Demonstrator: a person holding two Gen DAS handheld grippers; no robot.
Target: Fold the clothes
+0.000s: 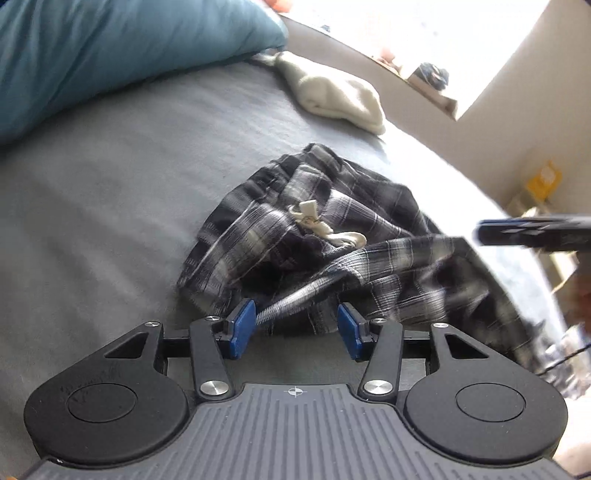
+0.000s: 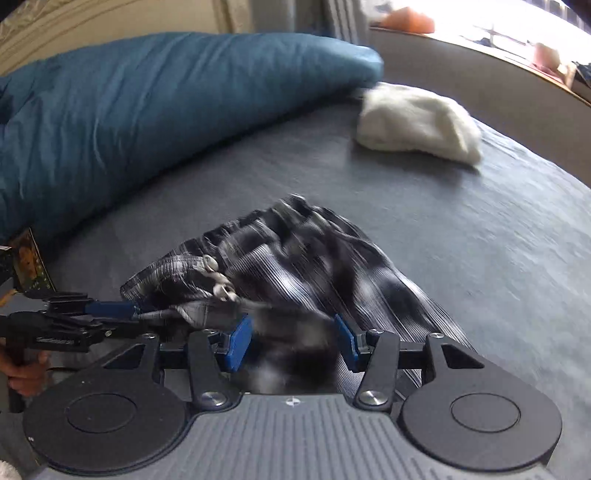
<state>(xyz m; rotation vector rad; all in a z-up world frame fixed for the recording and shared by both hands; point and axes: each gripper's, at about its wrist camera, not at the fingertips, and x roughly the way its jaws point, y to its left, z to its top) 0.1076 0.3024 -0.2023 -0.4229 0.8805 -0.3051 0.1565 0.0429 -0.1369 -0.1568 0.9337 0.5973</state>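
The plaid shorts [image 1: 317, 236] lie crumpled and unfolded on the bed [image 1: 110, 206], folding barely begun, left gripper [image 1: 297, 328] and right gripper [image 2: 293, 339] both with fingers apart over bunched cloth, pinching nothing.

Home bedroom: bed sheet [image 1: 92, 221], blue pillow [image 2: 129, 110], bright window [image 1: 424, 29].

bed [image 1: 110, 221]: grey sheet | on it: plaid shorts [image 1: 314, 236], white socks [image 1: 340, 99], blue pillow [image 1: 110, 48]
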